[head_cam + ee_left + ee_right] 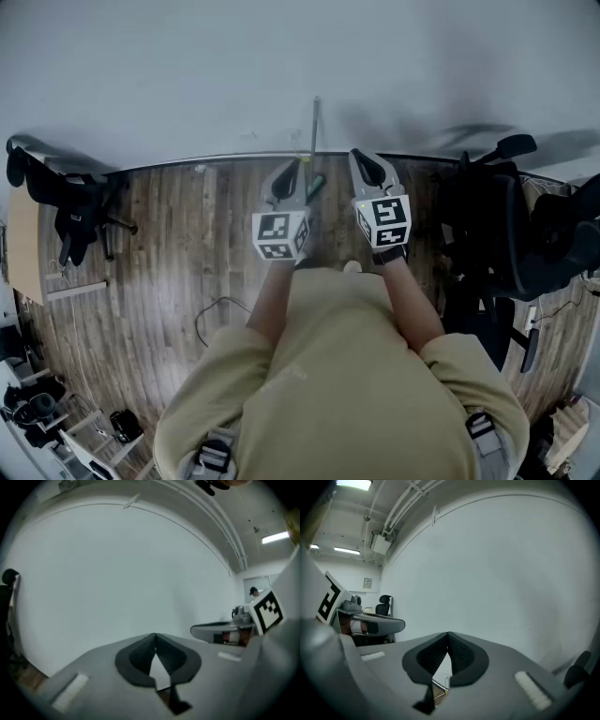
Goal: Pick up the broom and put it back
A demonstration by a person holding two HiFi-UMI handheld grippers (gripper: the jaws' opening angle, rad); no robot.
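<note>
Both my left tool [292, 171] and right tool [366, 164] are clenched on nothing, held level towards the wall [187, 75]. The broom [316, 131] stands just beyond, between them, propped there, I judge, so it stays up. Its long axis is near upright, handle up, head at the floor [169, 244].

Met a bare white wall [187, 75] close ahead, barring any reach forward. Saw open wooden floor [169, 253] to the left, crossed only by a thin cable [199, 323]. Crowded on the right by black office chairs [497, 225], with another chair [70, 202] well off left. Found the broom [316, 127] upright against the wall, between the left gripper [292, 169] and right gripper [361, 157].
</note>
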